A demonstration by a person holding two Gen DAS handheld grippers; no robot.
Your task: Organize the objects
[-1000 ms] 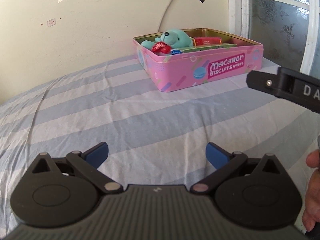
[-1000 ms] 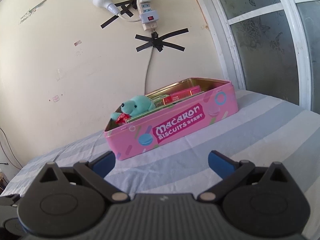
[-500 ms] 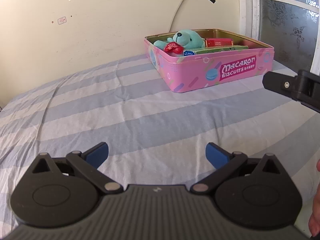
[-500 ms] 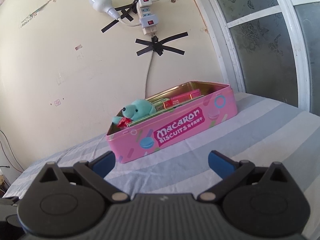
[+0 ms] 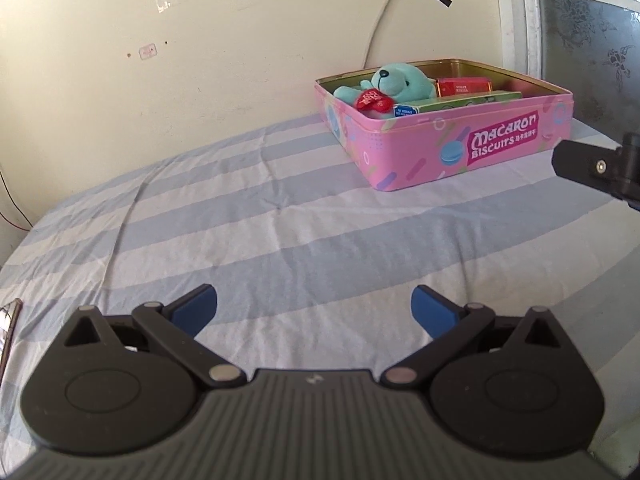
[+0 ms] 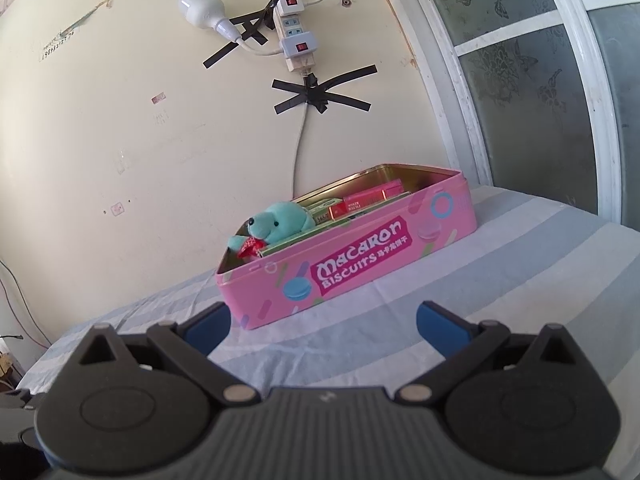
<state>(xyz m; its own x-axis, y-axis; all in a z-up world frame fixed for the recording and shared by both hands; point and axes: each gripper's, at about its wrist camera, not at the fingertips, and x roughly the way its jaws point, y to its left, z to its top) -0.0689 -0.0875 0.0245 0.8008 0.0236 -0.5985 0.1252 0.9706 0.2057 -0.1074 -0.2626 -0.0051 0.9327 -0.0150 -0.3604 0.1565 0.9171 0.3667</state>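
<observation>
A pink macaron biscuit tin [image 5: 460, 148] [image 6: 360, 268] stands open on the striped bed sheet near the wall. Inside lie a teal teddy bear [image 5: 396, 84] [image 6: 280, 222] with a red heart [image 5: 374, 102], a red box [image 5: 464, 86] [image 6: 364, 202] and a green box [image 5: 464, 102]. My left gripper [image 5: 314, 306] is open and empty, low over the sheet, well short of the tin. My right gripper [image 6: 323, 322] is open and empty, just in front of the tin; part of it shows at the right edge of the left wrist view [image 5: 600, 168].
The striped sheet [image 5: 280, 232] covers the bed. A wall stands behind the tin, with a taped power strip [image 6: 296, 36], a bulb [image 6: 204, 8] and a cable. A frosted window [image 6: 540, 80] is at the right. A shiny object [image 5: 8, 320] sits at the left edge.
Both grippers have drawn back and shifted left, so the tin has slid right in the left wrist view and looks farther off. Both stay open and empty.
</observation>
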